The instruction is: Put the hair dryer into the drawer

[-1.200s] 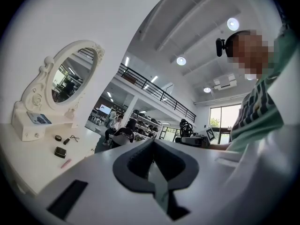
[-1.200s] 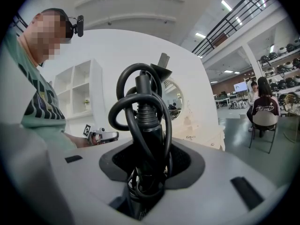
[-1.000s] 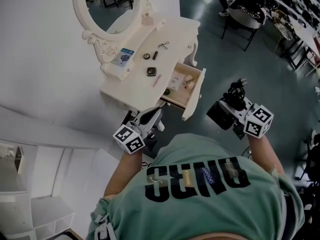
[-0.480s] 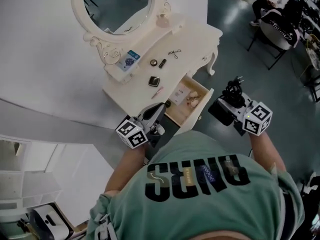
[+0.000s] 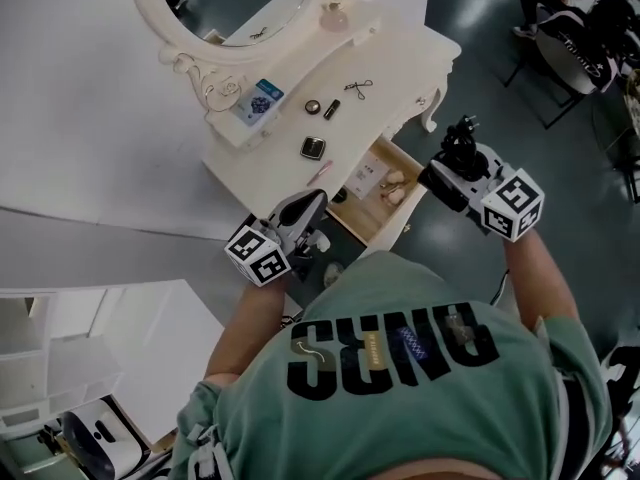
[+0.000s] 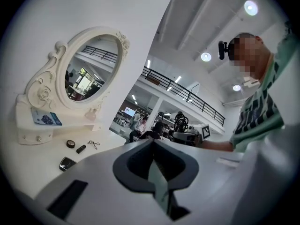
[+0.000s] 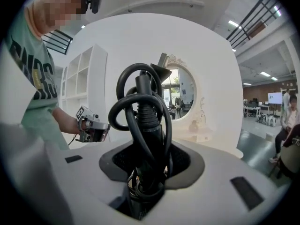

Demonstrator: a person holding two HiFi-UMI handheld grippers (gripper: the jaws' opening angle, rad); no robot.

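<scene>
Grips the black hair dryer (image 5: 441,184) in the right gripper (image 5: 455,173), jaws clamped on it, with its looped cord (image 7: 125,101) sticking out ahead of them. Holds it in the air near the open drawer (image 5: 405,230), just to that claw's left. Shows the left gripper (image 5: 305,208) with jaws together on nothing, drawer to its right

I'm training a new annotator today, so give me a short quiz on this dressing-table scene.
1. True or false: the left gripper holds the hair dryer.
2. The drawer is: A shut, B open, C taken out.
3. Fill in: the left gripper's jaws are ___.
Key: 1 false, the right gripper holds it; 2 B; 3 shut.
</scene>
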